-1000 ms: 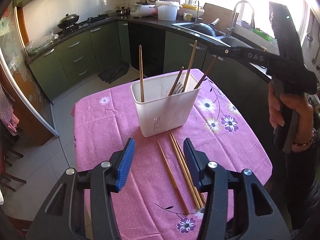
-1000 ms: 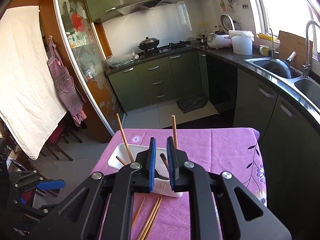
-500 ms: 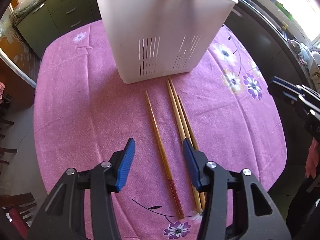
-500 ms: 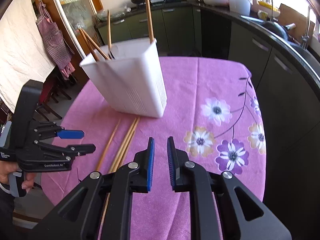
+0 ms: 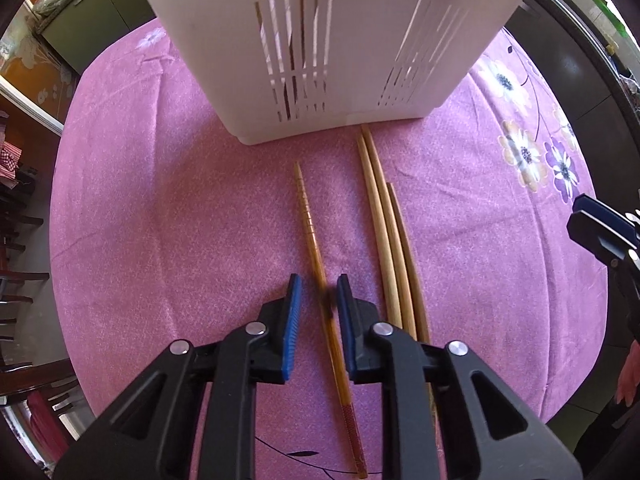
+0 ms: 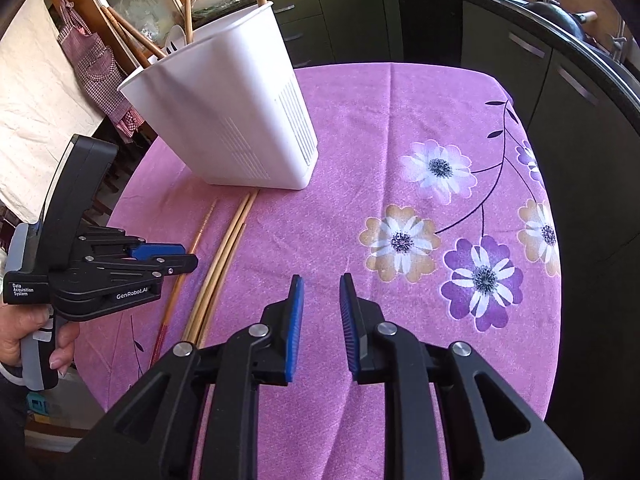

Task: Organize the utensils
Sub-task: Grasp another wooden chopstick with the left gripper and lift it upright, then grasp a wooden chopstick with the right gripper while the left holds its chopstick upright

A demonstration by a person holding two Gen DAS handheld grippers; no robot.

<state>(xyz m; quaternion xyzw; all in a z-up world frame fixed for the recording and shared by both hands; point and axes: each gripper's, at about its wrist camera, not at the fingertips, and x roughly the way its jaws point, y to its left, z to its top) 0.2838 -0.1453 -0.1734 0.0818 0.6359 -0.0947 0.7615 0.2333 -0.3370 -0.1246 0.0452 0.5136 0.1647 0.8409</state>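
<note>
A white slotted utensil holder (image 5: 340, 40) stands on the pink flowered tablecloth (image 5: 160, 220) with several chopsticks and a white utensil in it. In front of it lie a darker brown chopstick (image 5: 308, 216) and three pale chopsticks (image 5: 384, 220) side by side. My left gripper (image 5: 319, 300) points straight down over the dark chopstick. Its jaws are closing with the stick between them, close to the right pad and clear of the left pad. My right gripper (image 6: 321, 292) hovers over bare cloth right of the chopsticks (image 6: 228, 248). Its jaws are opening with nothing between them.
The holder (image 6: 224, 112) is at the table's far left in the right wrist view, and the left gripper (image 6: 176, 258) is held by a hand (image 6: 36, 340). Dark green cabinets (image 6: 560, 92) run behind and to the right. Chairs (image 5: 20, 280) stand beyond the table's left edge.
Both grippers have sunk toward the table. The left jaws have narrowed from wide apart to close around the dark chopstick. The right jaws have parted a little.
</note>
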